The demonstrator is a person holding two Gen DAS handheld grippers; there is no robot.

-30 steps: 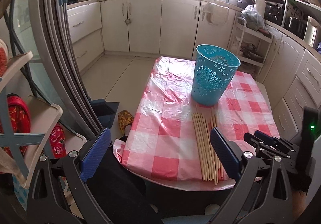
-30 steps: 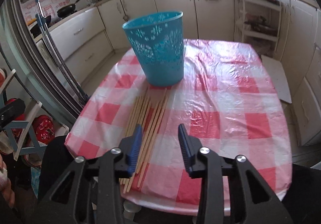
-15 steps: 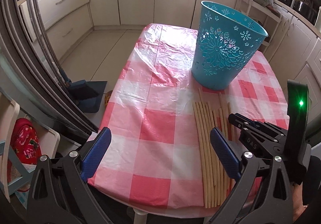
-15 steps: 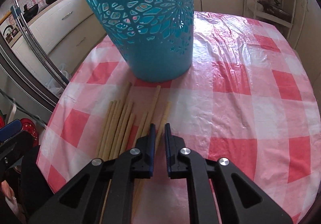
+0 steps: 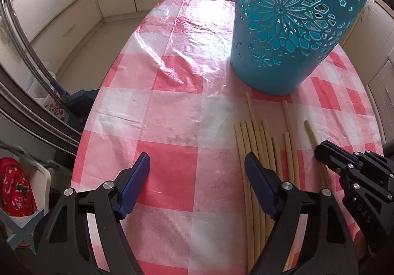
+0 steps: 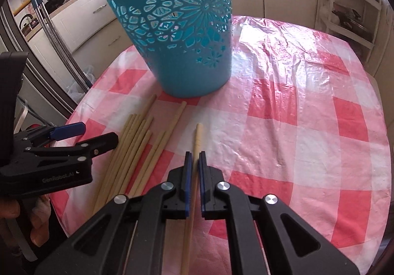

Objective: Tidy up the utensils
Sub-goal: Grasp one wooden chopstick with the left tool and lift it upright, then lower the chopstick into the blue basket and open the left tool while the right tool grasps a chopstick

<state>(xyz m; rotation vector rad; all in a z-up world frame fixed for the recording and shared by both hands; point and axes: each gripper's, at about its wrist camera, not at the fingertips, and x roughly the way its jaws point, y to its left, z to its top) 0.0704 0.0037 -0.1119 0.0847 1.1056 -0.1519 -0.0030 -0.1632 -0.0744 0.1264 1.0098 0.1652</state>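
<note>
A teal cut-out basket (image 5: 285, 28) stands upright on the red-and-white checked tablecloth (image 5: 172, 92); it also shows in the right wrist view (image 6: 182, 33). Several pale wooden chopsticks (image 5: 256, 142) lie side by side in front of it, also in the right wrist view (image 6: 133, 147). My right gripper (image 6: 192, 161) is shut on one chopstick (image 6: 198, 137), the rightmost one, low over the cloth. It appears at the right of the left wrist view (image 5: 327, 152). My left gripper (image 5: 197, 169) is open and empty, its right finger over the chopstick bundle.
Cream kitchen cabinets (image 5: 73, 4) run around the room. A steel-framed fridge door (image 5: 22, 58) stands left of the table. A white shelf rack (image 6: 349, 11) stands at the far right. The table's near edge lies just under both grippers.
Both grippers moved forward and lower toward the chopsticks and basket. The right gripper narrowed from open to shut on one chopstick. The left gripper stayed open.
</note>
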